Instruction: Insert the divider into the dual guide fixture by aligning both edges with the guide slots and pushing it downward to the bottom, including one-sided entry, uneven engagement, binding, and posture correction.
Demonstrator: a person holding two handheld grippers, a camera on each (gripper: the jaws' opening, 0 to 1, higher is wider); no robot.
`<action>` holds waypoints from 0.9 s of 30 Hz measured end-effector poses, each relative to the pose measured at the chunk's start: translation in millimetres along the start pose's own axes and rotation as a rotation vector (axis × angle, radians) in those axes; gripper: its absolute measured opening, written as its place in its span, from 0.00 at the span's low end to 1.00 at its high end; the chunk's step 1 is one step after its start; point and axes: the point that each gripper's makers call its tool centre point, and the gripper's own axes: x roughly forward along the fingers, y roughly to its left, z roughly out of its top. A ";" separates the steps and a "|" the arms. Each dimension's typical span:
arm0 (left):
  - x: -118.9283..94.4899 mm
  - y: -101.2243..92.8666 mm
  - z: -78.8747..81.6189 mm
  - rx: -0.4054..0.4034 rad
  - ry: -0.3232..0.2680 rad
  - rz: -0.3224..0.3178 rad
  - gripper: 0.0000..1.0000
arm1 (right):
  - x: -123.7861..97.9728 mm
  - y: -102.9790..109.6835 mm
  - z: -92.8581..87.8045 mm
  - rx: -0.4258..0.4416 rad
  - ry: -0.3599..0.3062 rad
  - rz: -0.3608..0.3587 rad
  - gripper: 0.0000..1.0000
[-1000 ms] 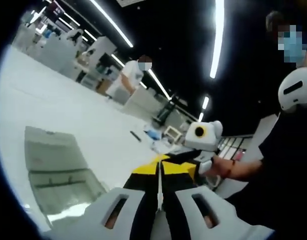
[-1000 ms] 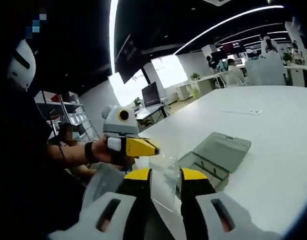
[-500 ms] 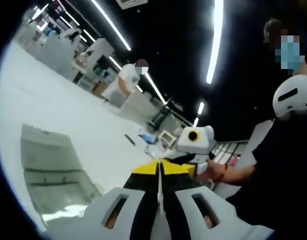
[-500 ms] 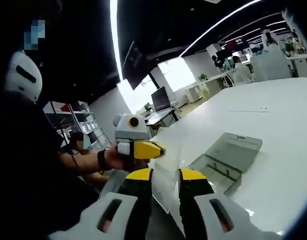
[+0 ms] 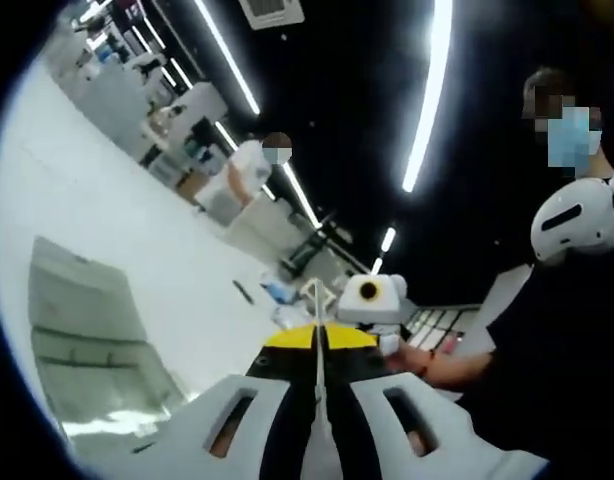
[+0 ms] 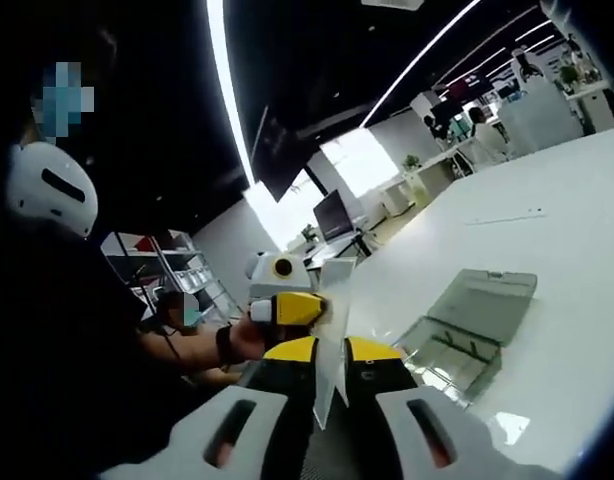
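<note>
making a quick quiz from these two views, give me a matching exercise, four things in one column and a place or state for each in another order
Things:
1. divider
2. fixture
3. left gripper
4. right gripper

Places or states:
A. lies on the white table, lid open
B. thin clear sheet, held in the air by both grippers
C. yellow tips shut on the sheet's edge, with the grey case to its left in its own view
D. yellow tips closed on the sheet, with the grey case to its right in its own view

Pairs: 1-B, 2-A, 3-C, 4-D
</note>
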 end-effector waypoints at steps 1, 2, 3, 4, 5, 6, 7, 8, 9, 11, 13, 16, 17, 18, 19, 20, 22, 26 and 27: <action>0.0 -0.3 0.1 -0.002 -0.001 -0.003 0.00 | 0.0 0.5 0.0 0.005 0.000 0.004 0.06; 0.0 -0.8 -0.1 -0.004 0.000 -0.006 0.00 | 0.0 1.3 -0.3 0.006 0.005 0.007 0.05; -0.1 -1.3 0.0 -0.005 0.000 -0.009 0.00 | 0.0 2.5 -0.6 0.006 0.008 0.013 0.05; -0.2 -2.4 0.5 -0.009 -0.002 -0.015 0.00 | 0.1 5.1 -0.7 0.008 0.010 0.026 0.05; -0.2 -3.0 0.7 -0.010 -0.003 -0.018 0.00 | 0.2 6.6 -0.8 0.010 0.011 0.033 0.05; 0.0 -4.8 1.1 -0.014 -0.006 -0.027 0.00 | 0.4 7.7 -1.0 0.010 0.014 0.038 0.04; 0.2 -5.5 1.2 -0.015 -0.007 -0.029 0.00 | 0.4 8.2 -1.6 0.009 0.017 0.042 0.04; 0.7 -5.8 0.9 -0.017 -0.007 -0.030 0.00 | 0.5 7.9 -1.7 0.009 0.018 0.041 0.04; 0.8 -5.7 0.7 -0.019 -0.007 -0.030 0.00 | 0.5 7.7 -1.7 0.009 0.018 0.040 0.03; 1.0 -5.4 0.6 -0.023 -0.009 -0.031 0.00 | 0.6 8.6 -1.7 0.023 0.016 0.047 0.03; 1.3 -5.9 1.6 -0.028 -0.017 -0.034 0.00 | 0.6 9.5 0.2 0.044 0.006 0.050 0.02; 1.6 -5.2 3.3 -0.040 -0.028 -0.035 0.00 | 0.3 11.6 4.6 0.084 -0.016 0.063 0.01; 1.7 -4.5 3.9 -0.051 -0.032 -0.035 0.00 | 0.0 12.0 5.4 0.088 -0.020 0.066 0.01; 1.7 -4.2 4.1 -0.058 -0.033 -0.035 0.00 | 0.0 12.3 5.8 0.087 -0.023 0.067 0.01; 1.9 -5.7 4.6 -0.059 -0.036 -0.043 0.00 | 0.2 14.3 6.0 0.090 -0.023 0.072 0.01; 1.9 -6.6 5.0 -0.059 -0.039 -0.047 0.00 | 0.2 15.0 6.1 0.092 -0.022 0.074 0.01; 1.6 -7.0 5.4 -0.060 -0.042 -0.050 0.00 | 0.6 16.0 6.8 0.086 -0.023 0.073 0.01; 1.3 -9.3 4.7 -0.054 -0.041 -0.068 0.00 | 1.7 15.7 3.4 0.082 -0.005 0.061 0.01; 1.3 -11.9 5.6 -0.049 -0.046 -0.083 0.00 | 1.8 15.9 3.2 0.090 -0.001 0.061 0.01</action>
